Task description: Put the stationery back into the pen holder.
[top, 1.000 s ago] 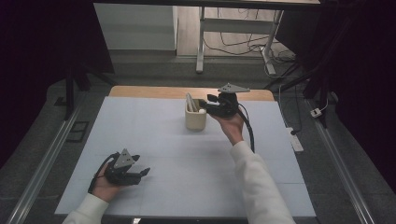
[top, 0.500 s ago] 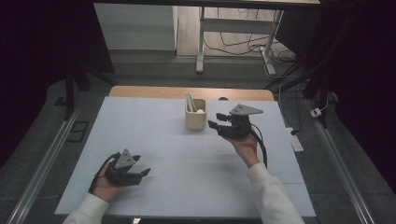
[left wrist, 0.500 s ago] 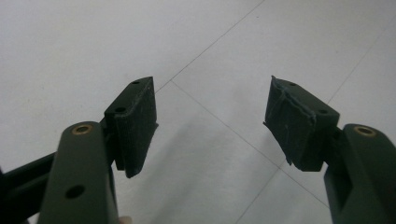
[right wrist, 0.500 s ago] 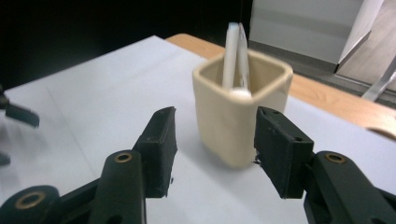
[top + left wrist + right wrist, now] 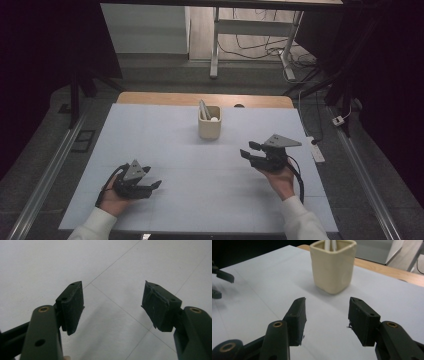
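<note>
A cream square cup stands upright at the back middle of the pale mat, with white sticks leaning inside it. My right gripper hovers in front and to the right of the cup, pointing left, open with nothing between its jaws. My left gripper rests low at the front left of the mat, open and empty, jaws pointing right over bare mat.
The pale blue mat covers a wooden table whose edge shows at the back. A white power strip lies off the mat's right edge. Metal rails run along both sides. A table frame and cables stand on the floor beyond.
My right gripper has drawn back from the cup's right side, moving toward the front right and lower. The cup stays in place. My left gripper has kept still.
</note>
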Motion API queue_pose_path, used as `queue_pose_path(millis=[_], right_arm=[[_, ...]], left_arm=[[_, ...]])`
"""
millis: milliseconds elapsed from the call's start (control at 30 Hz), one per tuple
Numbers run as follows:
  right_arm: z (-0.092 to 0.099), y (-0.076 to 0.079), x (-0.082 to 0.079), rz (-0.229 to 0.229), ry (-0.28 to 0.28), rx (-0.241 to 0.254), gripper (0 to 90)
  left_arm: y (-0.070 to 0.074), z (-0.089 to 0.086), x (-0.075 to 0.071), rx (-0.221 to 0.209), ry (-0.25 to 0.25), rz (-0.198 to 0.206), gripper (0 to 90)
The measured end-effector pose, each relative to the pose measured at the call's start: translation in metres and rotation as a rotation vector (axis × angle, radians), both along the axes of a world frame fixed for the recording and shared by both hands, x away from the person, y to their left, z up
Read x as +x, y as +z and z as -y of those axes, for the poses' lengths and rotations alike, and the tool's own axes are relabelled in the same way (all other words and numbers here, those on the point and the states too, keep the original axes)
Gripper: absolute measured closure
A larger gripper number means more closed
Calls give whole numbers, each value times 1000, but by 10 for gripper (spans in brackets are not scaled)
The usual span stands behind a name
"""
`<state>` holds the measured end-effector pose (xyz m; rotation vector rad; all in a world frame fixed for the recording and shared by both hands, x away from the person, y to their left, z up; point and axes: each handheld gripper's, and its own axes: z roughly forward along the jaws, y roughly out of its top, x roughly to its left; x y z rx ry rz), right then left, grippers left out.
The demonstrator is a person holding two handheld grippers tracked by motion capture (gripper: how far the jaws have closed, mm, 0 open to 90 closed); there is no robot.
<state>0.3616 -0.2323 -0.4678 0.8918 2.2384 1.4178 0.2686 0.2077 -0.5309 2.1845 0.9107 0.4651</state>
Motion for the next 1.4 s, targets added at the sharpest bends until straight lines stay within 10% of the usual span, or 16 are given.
queue_pose_path(millis=[467, 1400], right_arm=[[55, -24, -42, 1, -35, -94, 470], [63, -34, -50, 4, -14, -144, 457]], left_arm=[[1, 0, -1, 0, 4, 5, 339], [2, -2, -1, -23, 8, 5, 335]])
